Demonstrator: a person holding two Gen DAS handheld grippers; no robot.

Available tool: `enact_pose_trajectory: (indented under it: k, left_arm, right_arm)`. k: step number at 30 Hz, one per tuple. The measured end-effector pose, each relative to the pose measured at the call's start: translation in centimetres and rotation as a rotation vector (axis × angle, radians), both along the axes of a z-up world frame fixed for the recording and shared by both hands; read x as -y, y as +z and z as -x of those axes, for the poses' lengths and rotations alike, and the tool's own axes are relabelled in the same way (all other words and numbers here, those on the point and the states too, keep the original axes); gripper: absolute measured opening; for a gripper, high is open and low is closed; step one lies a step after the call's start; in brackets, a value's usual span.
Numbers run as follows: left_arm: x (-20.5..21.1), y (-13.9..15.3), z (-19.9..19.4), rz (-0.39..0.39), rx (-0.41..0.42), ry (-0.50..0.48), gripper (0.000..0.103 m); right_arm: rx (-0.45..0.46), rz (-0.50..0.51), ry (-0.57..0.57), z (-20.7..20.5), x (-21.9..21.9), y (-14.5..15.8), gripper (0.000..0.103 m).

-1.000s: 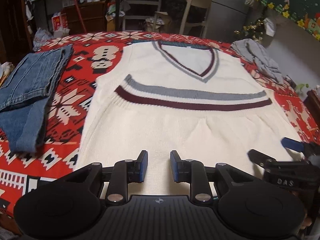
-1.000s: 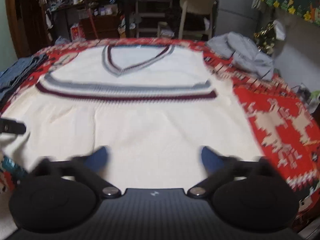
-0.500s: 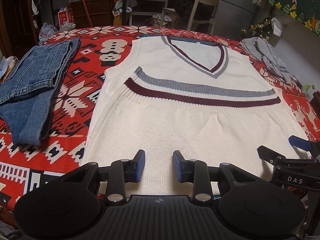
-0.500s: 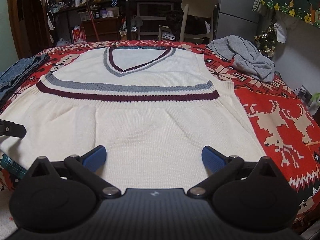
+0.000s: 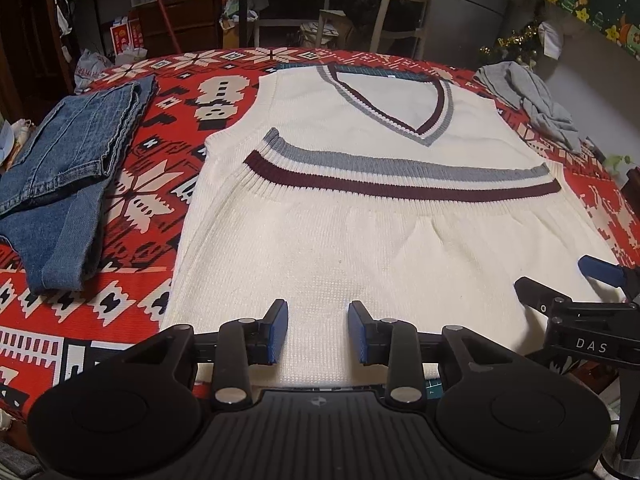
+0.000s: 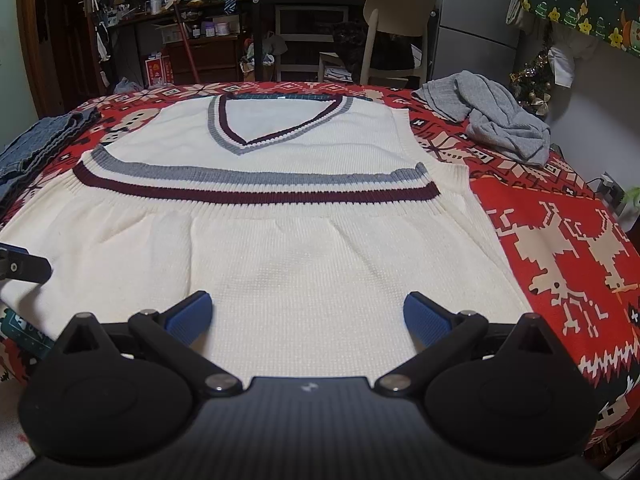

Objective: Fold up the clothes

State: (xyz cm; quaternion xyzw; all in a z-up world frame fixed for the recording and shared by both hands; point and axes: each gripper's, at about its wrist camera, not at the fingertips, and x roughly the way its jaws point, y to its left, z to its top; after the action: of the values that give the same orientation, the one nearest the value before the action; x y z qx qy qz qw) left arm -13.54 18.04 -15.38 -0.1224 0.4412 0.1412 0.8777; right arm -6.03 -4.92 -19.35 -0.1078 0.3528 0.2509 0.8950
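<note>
A cream knit vest (image 5: 360, 248) with grey and maroon stripes and a V-neck lies flat on the red patterned table; its lower part is folded up over the chest. It also shows in the right wrist view (image 6: 304, 248). My left gripper (image 5: 318, 332) is open with a narrow gap and empty, over the near fold edge at the left. My right gripper (image 6: 308, 316) is wide open and empty, over the near fold edge at the right. The right gripper's fingers (image 5: 600, 272) show at the right of the left wrist view.
Folded blue jeans (image 5: 68, 168) lie on the table at the left. A crumpled grey garment (image 6: 492, 120) lies at the far right. The red patterned tablecloth (image 6: 560, 240) covers the table. A chair (image 6: 396, 32) and cluttered shelves stand behind.
Both grippers have drawn back a little toward the near edge of the vest. The left gripper's gap has widened slightly. The vest has not moved.
</note>
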Motion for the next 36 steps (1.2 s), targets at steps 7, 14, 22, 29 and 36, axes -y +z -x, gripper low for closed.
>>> enact_pose_trajectory:
  k: [7, 14, 22, 29, 36]
  left_arm:
    - [0.0, 0.0, -0.4, -0.019, -0.013, 0.005, 0.028]
    - [0.9, 0.0, -1.1, -0.064, -0.011, -0.041, 0.003]
    - [-0.6, -0.3, 1.5, -0.147, -0.034, -0.007, 0.005]
    - [-2.9, 0.5, 3.9, -0.102, -0.013, 0.025, 0.001]
    - [-2.5, 4.1, 1.2, 0.009, 0.144, -0.022, 0.001]
  right_arm:
    - [0.001, -0.001, 0.001, 0.0, 0.0, 0.0, 0.102]
    - [0.001, 0.000, 0.001, -0.1, 0.0, 0.0, 0.102]
    - [0.002, -0.001, 0.001, 0.0, 0.0, 0.0, 0.102]
    - [0.003, -0.002, 0.000, 0.0, 0.0, -0.1, 0.102]
    - [0.004, -0.002, 0.000, 0.0, -0.1, -0.1, 0.102]
